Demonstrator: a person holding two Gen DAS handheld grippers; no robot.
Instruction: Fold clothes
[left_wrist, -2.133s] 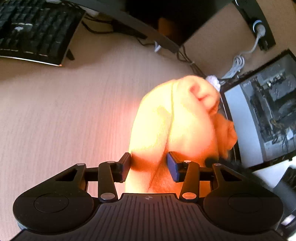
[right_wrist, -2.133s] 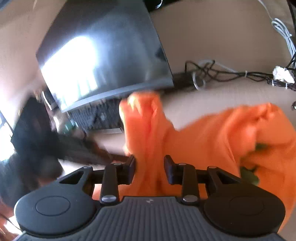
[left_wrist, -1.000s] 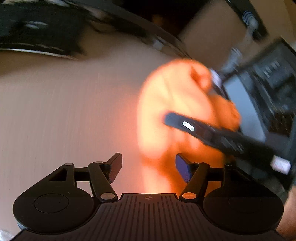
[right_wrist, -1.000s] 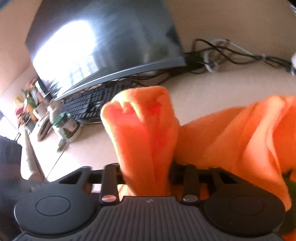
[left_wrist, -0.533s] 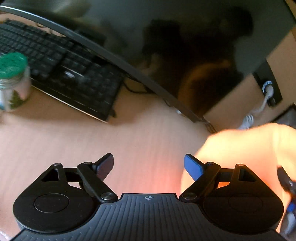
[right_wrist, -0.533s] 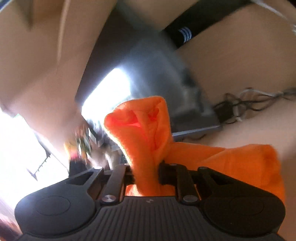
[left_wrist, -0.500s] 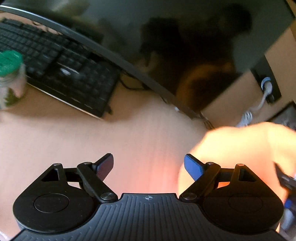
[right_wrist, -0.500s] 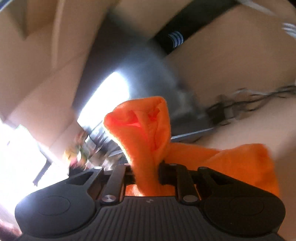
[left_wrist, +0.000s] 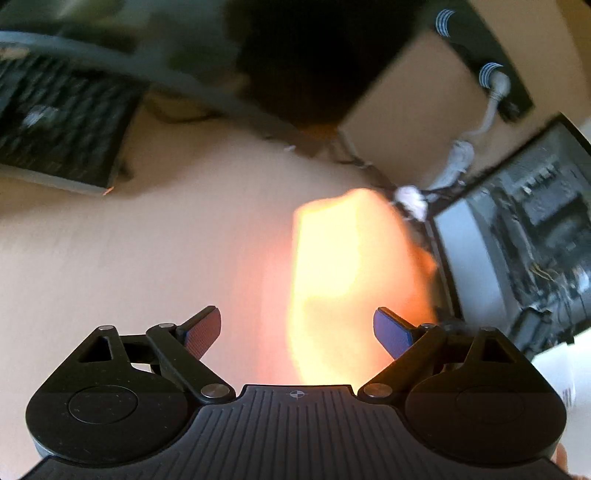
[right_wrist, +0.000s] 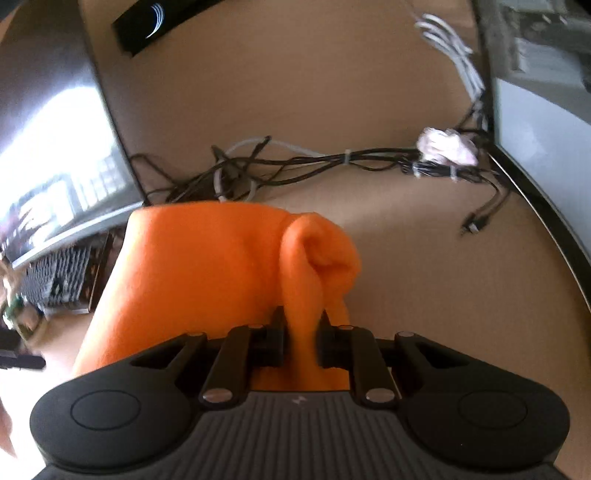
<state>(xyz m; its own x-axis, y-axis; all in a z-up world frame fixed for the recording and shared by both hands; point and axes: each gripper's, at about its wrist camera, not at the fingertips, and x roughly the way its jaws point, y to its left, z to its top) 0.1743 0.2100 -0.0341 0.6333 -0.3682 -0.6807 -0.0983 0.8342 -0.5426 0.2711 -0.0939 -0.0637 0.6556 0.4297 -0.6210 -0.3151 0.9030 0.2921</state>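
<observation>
Right gripper (right_wrist: 301, 336): fingers pinched tight on a bunched fold of the orange cloth (right_wrist: 207, 266); the fold pokes up between them and curls over to the right.
Orange cloth, right wrist view: the rest spreads left of the pinched fold, a broad smooth sheet dropping below the gripper body; it hangs in front of the desk (right_wrist: 424, 280).
Left gripper (left_wrist: 297, 328): fingers spread wide, holding nothing; blue pads face each other across the gap.
Orange cloth, left wrist view (left_wrist: 354, 280): blurred and washed out by glare, ahead of the left gripper and nearer its right finger; it lies over the desk (left_wrist: 147, 266), not between the pads as far as the blur lets one tell.
Cables (right_wrist: 295, 166): a dark tangle behind the cloth, along the desk's back edge.
Keyboard (left_wrist: 62, 136): far left of the cloth, blurred.
Monitor (right_wrist: 55, 122): left of the cloth, behind the keyboard, screen reflecting bright light.
</observation>
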